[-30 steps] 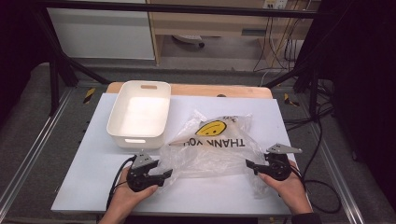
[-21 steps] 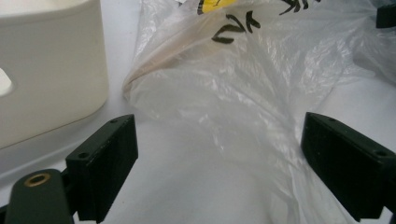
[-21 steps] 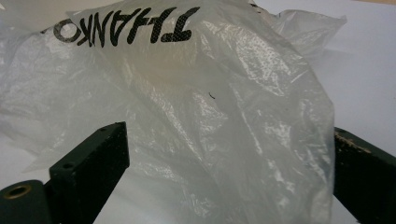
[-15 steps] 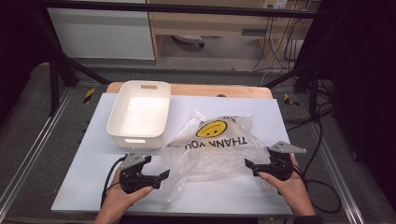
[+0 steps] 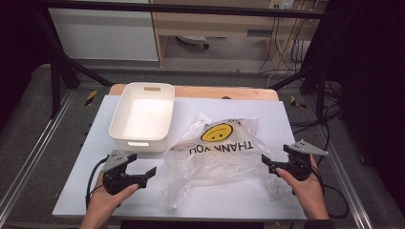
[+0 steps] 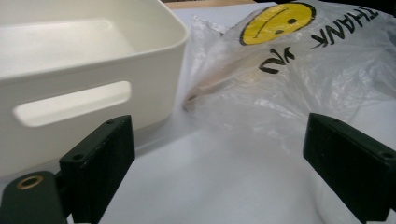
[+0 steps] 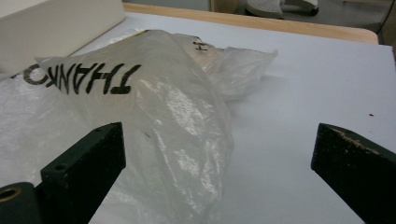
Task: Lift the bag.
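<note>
The plastic bag [image 5: 217, 157] lies on the surface [image 5: 286, 124] between the 2 grippers. The left gripper [image 5: 150, 172] and the right gripper [image 5: 265, 163] both have jaws spread wide and empty, the bag ahead of them, untouched.

- White table [image 5: 286, 119] on a wooden board [image 5: 239, 92].
- Grey floor [image 5: 28, 124] all around.
- White cabinet [image 5: 102, 33] far left, cables [image 5: 282, 52] far right.

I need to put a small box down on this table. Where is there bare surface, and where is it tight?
Bare white table lies right of the plastic bag toward the far right corner, and along the left edge beside the white bin. It is crowded mid-table, where the bag lies against the bin, and along the near edge, where the left claw and right claw flank the bag.
</note>
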Action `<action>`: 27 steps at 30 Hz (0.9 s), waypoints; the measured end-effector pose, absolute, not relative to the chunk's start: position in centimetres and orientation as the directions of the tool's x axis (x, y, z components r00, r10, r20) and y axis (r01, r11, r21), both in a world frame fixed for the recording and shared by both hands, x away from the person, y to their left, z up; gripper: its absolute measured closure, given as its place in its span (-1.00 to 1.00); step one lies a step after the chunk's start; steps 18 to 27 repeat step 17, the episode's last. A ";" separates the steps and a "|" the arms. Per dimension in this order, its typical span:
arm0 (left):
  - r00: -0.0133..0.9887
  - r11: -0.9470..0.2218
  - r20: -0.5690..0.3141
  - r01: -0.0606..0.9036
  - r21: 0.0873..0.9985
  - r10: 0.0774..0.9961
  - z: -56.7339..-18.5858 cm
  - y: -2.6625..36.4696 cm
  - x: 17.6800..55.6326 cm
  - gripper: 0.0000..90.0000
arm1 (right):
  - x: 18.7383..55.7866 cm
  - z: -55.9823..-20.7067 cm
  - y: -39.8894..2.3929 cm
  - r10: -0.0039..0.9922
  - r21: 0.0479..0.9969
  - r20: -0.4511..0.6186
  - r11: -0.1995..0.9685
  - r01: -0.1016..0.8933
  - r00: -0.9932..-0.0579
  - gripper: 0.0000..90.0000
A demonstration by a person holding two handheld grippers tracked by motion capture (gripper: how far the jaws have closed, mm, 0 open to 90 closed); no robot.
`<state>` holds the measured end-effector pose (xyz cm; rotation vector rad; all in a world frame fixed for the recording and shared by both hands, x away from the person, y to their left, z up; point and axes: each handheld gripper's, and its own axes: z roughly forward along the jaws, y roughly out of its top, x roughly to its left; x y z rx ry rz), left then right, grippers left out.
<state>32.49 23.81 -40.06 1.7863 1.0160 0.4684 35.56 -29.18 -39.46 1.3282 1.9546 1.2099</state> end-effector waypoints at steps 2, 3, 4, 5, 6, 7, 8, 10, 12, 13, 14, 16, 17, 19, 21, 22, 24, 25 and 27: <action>0.561 -0.157 -0.122 0.422 0.893 0.818 -39.9 24.5 32.4 -0.81 | 35.6 -39.6 -29.5 0.910 0.868 0.090 0.127 0.481 -0.404 -0.90; 0.554 -0.152 -0.116 0.414 0.897 0.824 -39.9 25.0 32.4 -0.81 | 35.6 -39.7 -29.6 0.912 0.869 0.091 0.124 0.480 -0.400 -0.90; 0.548 -0.152 -0.111 0.410 0.899 0.829 -39.9 25.4 32.4 -0.82 | 35.6 -39.7 -29.8 0.915 0.870 0.095 0.115 0.479 -0.392 -0.90; 0.546 -0.149 -0.109 0.407 0.901 0.831 -39.9 25.7 32.3 -0.82 | 35.5 -39.7 -29.9 0.916 0.872 0.097 0.111 0.477 -0.389 -0.90; 0.539 -0.147 -0.104 0.402 0.904 0.835 -39.9 26.2 32.3 -0.82 | 35.5 -39.8 -30.0 0.916 0.872 0.095 0.113 0.477 -0.389 -0.90; 0.536 -0.144 -0.103 0.400 0.905 0.838 -39.9 26.5 32.4 -0.82 | 35.5 -39.9 -30.2 0.919 0.872 0.094 0.110 0.477 -0.382 -0.90; 0.526 -0.139 -0.101 0.398 0.907 0.844 -40.0 26.8 32.4 -0.82 | 35.5 -39.9 -30.2 0.921 0.873 0.099 0.102 0.478 -0.377 -0.90; 0.499 -0.118 -0.111 0.404 0.907 0.859 -40.1 27.8 32.5 -0.82 | 35.5 -40.1 -30.6 0.924 0.873 0.100 0.098 0.479 -0.370 -0.90; 0.487 -0.104 -0.113 0.396 0.912 0.866 -40.1 28.8 32.5 -0.82 | 35.4 -40.5 -31.0 0.929 0.867 0.110 0.085 0.491 -0.355 -0.90; 0.482 -0.103 -0.111 0.396 0.912 0.869 -40.1 29.2 32.5 -0.82 | 35.4 -40.6 -31.1 0.930 0.865 0.113 0.080 0.495 -0.349 -0.90; 0.468 -0.088 -0.117 0.394 0.915 0.876 -40.2 29.6 32.6 -0.82 | 35.4 -40.7 -31.2 0.931 0.866 0.114 0.078 0.494 -0.347 -0.90; 0.447 -0.067 -0.128 0.395 0.916 0.885 -40.3 30.7 32.6 -0.82 | 35.3 -40.8 -31.5 0.932 0.864 0.122 0.069 0.499 -0.342 -0.90; 0.443 -0.064 -0.129 0.396 0.916 0.887 -40.3 31.0 32.6 -0.82 | 35.2 -40.8 -31.6 0.932 0.865 0.128 0.063 0.499 -0.339 -0.90; 0.443 -0.064 -0.129 0.396 0.916 0.887 -40.3 31.0 32.6 -0.82 | 35.2 -40.8 -31.6 0.932 0.865 0.128 0.063 0.499 -0.339 -0.90; 0.443 -0.064 -0.129 0.396 0.916 0.887 -40.3 31.0 32.6 -0.82 | 35.2 -40.8 -31.6 0.932 0.865 0.128 0.063 0.499 -0.339 -0.90; 0.443 -0.064 -0.129 0.396 0.916 0.887 -40.3 31.0 32.6 -0.82 | 35.2 -40.8 -31.6 0.932 0.865 0.128 0.063 0.499 -0.339 -0.90; 0.443 -0.064 -0.129 0.396 0.916 0.887 -40.3 31.0 32.6 -0.82 | 35.2 -40.8 -31.6 0.932 0.865 0.128 0.063 0.499 -0.339 -0.90; 0.443 -0.064 -0.129 0.396 0.916 0.887 -40.3 31.0 32.6 -0.82 | 35.2 -40.8 -31.6 0.932 0.865 0.128 0.063 0.499 -0.339 -0.90; 0.443 -0.064 -0.129 0.396 0.916 0.887 -40.3 31.0 32.6 -0.82 | 35.2 -40.8 -31.6 0.932 0.865 0.128 0.063 0.499 -0.339 -0.90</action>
